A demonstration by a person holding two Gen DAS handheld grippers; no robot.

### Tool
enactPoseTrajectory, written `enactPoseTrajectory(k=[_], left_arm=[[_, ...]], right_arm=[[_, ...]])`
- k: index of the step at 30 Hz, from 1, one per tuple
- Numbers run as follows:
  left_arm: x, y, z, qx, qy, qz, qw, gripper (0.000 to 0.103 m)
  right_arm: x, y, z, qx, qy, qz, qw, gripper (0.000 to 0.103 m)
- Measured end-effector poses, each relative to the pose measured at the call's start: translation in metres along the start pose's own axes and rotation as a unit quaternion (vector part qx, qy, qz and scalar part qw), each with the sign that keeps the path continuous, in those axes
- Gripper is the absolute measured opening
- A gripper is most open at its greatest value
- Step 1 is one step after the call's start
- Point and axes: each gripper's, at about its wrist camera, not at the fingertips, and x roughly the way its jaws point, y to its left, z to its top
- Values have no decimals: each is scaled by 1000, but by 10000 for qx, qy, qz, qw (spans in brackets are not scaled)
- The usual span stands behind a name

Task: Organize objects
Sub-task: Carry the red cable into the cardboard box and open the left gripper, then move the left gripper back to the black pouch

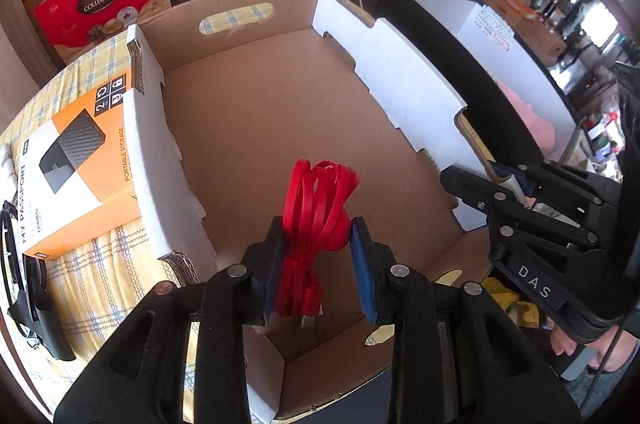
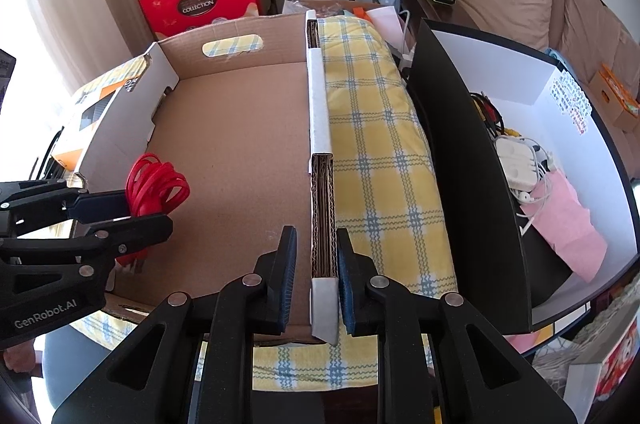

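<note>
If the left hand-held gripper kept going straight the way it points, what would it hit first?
Probably the cardboard box floor: the left hand-held gripper, holding the red cable, points into it. Depth is unclear.

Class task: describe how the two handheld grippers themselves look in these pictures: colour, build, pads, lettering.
Both the left gripper and the right gripper are matte black, with slotted linkage arms joined by round silver pins. Their flat finger pads are ribbed and dark blue. Seen side-on, the left gripper's body carries white lettering "GenRobot.AI"; the right one shows the letters "DAS".
</note>
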Motion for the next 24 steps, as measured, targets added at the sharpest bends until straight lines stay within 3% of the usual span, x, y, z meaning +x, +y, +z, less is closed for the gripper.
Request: enactPoseTrajectory(k=[3,8,12,16,19,24], left_arm=[[-3,-1,-1,6,-60,-9,10000,34],[-20,6,-3,-164,-388,-36,9991,68],[-36,16,-2,-355,-624,-85,9974,78],[-49,26,-4,-503,-726,-319,9956,79],[-61,29,-8,-544,-920,-139,9942,91],[-81,47,-13,-755,-1130,-195,9905,91]], right_arm=[[0,0,0,-1,-2,2,10000,18],[0,0,0,-1,0,-1,10000,18],[1,-1,0,19,14,4,10000,19],[1,0,0,33,16,-1,10000,20],[1,0,0,16,19,-12,10000,20],[0,0,0,14,19,-14,10000,19]])
